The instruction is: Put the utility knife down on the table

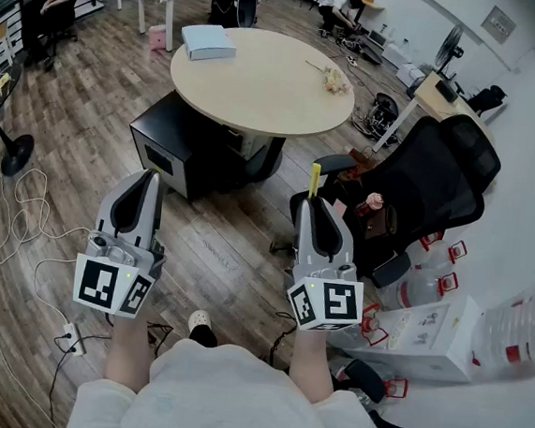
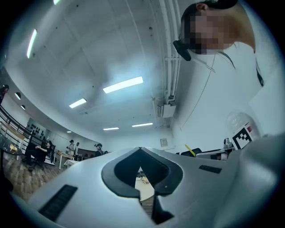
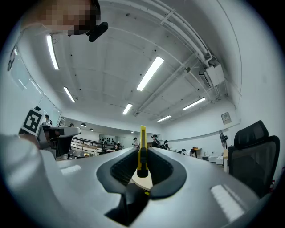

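My right gripper (image 1: 314, 203) clamps the slim, yellow utility knife (image 3: 142, 149) at frame centre, tip jutting past; my left gripper (image 1: 146, 180) is clenched, empty.

Black office chair (image 1: 441, 173) right of black cabinet (image 1: 175, 148); water jugs (image 1: 420, 287) beside cardboard box (image 1: 425, 341); white cables (image 1: 22, 222) on wood floor (image 1: 100, 98).

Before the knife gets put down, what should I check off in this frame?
1. Grip: utility knife clamped in right gripper: ok.
2. Free side: left gripper shut, holding nothing: ok.
3. Landing spot: round table has bare space beside the blue book: ok.
4. Position: knife over the table: not ok, it is above the floor, with the table ahead.
5. Blade retracted: cannot tell.
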